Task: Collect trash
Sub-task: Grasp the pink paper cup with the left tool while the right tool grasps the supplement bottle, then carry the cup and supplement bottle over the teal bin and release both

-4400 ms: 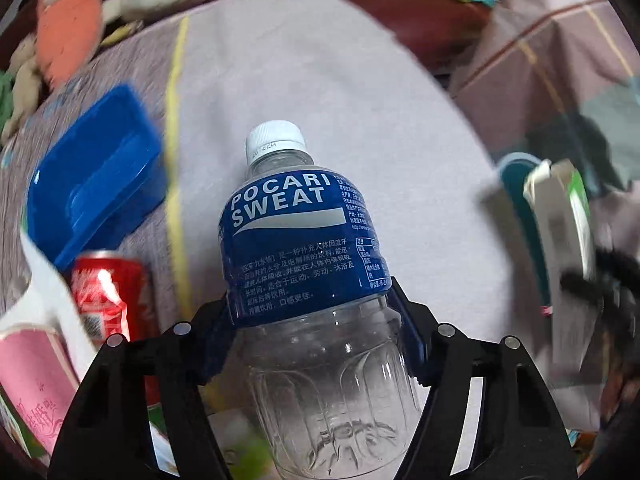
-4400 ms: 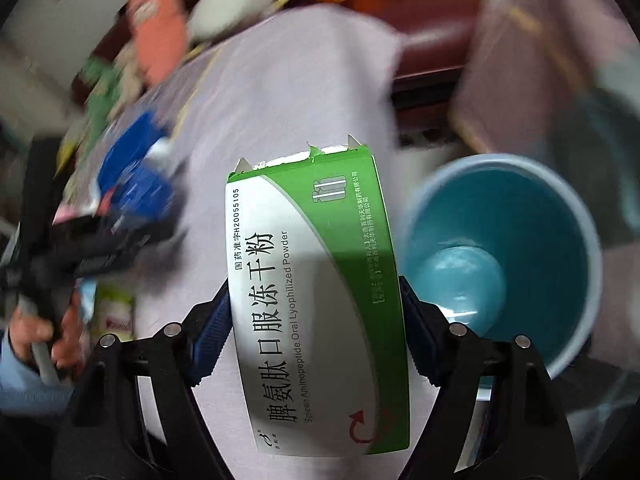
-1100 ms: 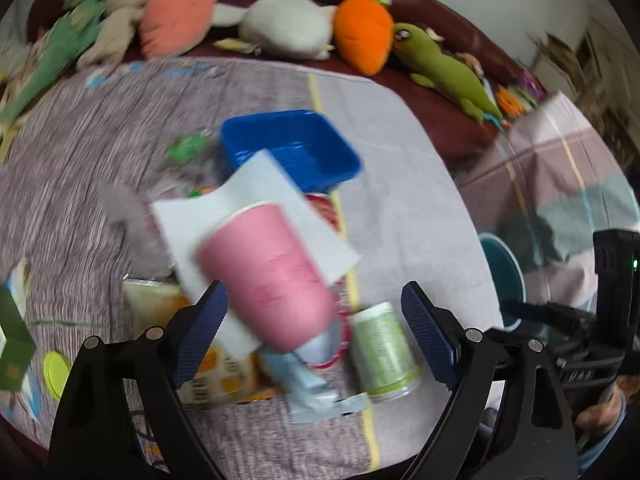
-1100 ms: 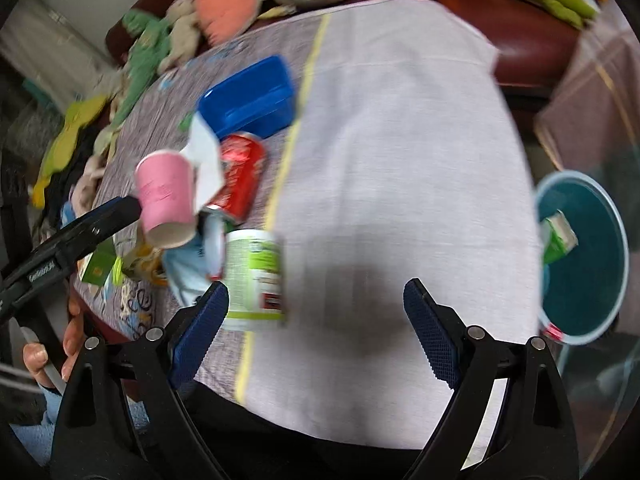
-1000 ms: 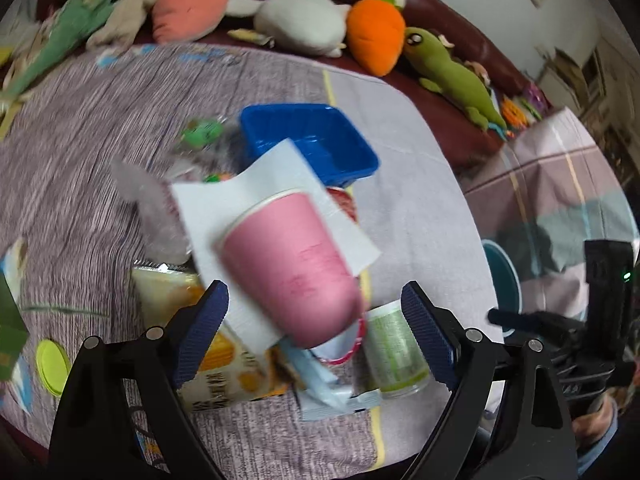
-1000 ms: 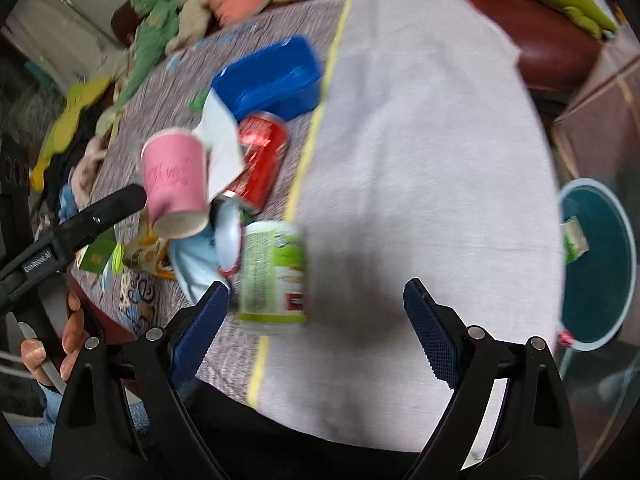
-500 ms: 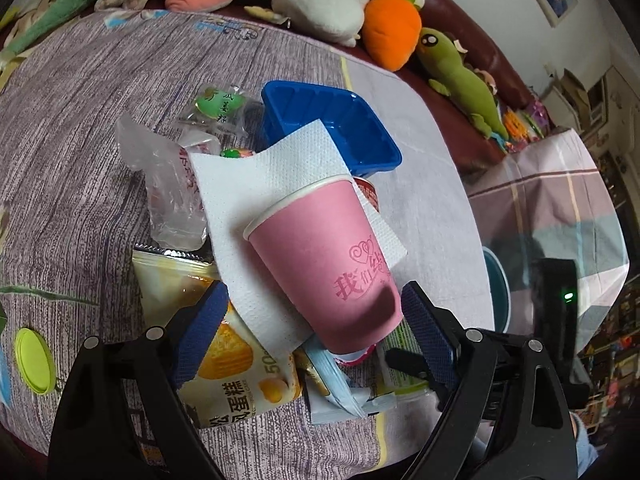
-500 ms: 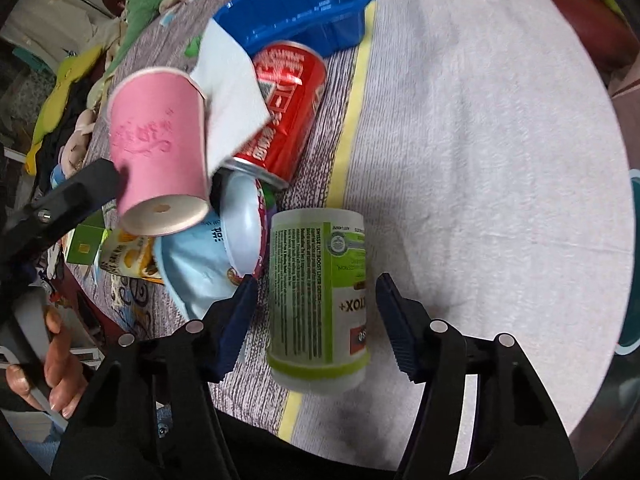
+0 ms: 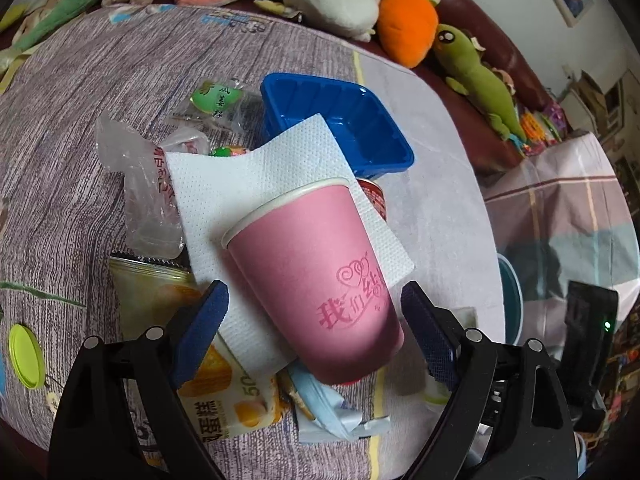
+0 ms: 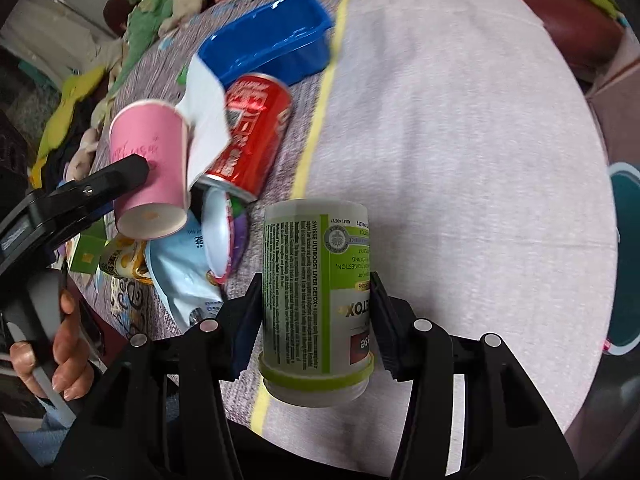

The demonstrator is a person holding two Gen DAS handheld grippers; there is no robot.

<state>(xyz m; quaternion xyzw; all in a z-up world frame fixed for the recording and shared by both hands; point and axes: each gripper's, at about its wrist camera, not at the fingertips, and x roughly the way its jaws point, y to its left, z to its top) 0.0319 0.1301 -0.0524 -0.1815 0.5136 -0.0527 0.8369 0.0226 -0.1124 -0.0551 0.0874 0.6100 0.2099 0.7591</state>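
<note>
A pink paper cup (image 9: 320, 288) lies on its side on a white napkin (image 9: 248, 184) in the trash pile. My left gripper (image 9: 316, 328) is open and straddles the cup's base, with a gap at each pad. A white bottle with a green label (image 10: 316, 292) lies on the grey tablecloth. My right gripper (image 10: 316, 320) is closing on it, both blue pads against its sides. The teal bin (image 10: 624, 256) sits below the table's right edge, its rim also showing in the left wrist view (image 9: 510, 300).
A blue plastic tray (image 9: 340, 128), a red can (image 10: 248, 132), a clear bag (image 9: 140, 192), a snack packet (image 9: 168, 300) and a light blue wrapper (image 10: 180, 268) crowd the pile. Plush toys (image 9: 408, 28) line the sofa behind. A person's hand (image 10: 60, 344) holds the left gripper.
Both grippers have come down onto the pile. The right jaws have narrowed from wide apart to touching the green bottle. The pink cup now lies between the left jaws.
</note>
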